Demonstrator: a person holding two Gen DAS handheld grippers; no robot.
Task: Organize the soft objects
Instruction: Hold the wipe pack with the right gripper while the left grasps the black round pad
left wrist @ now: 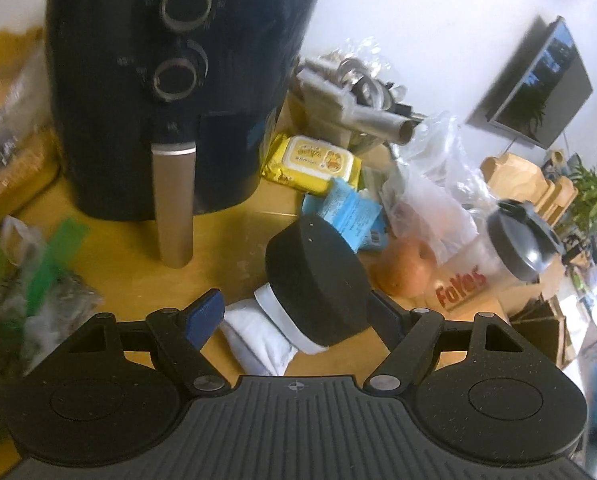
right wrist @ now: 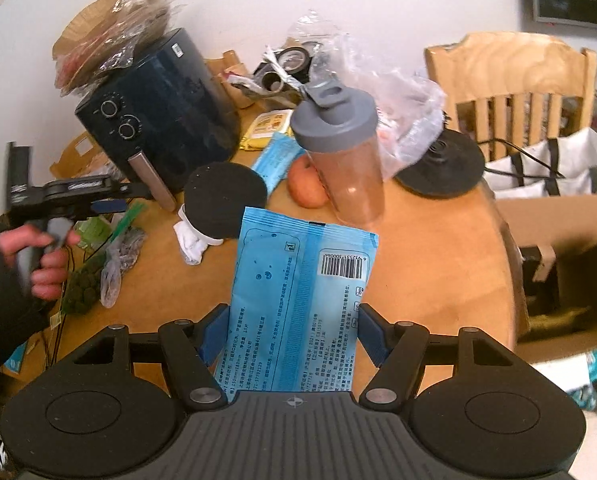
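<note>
From the left wrist camera, the left gripper hangs low over the wooden table with its jaws spread wide and nothing between them. Straight ahead of the fingers lies a black round sponge propped on a crumpled white cloth — the sponge sits nearer the right-hand finger, seemingly just beyond the tips, its flat face tilted up and away. The black air fryer stands behind, its handle pointing down toward the gripper. Further right sit a yellow wipes pack, an apple and a lidded shaker bottle. This view is smeared at the left edge; I can't make out the bagged things there.

From the right wrist camera, the right gripper is clamped on a blue packet, which stands lengthwise between the fingers, its long axis running straight out from the tool over the table. Its lower end is cut off behind the gripper body. Beyond its top edge the sponge and cloth show again at left, with the left gripper reaching in beside them — clearly the nearer tool for that pair. A cardboard box sits off the table's right edge, its inside too dark to read.
</note>
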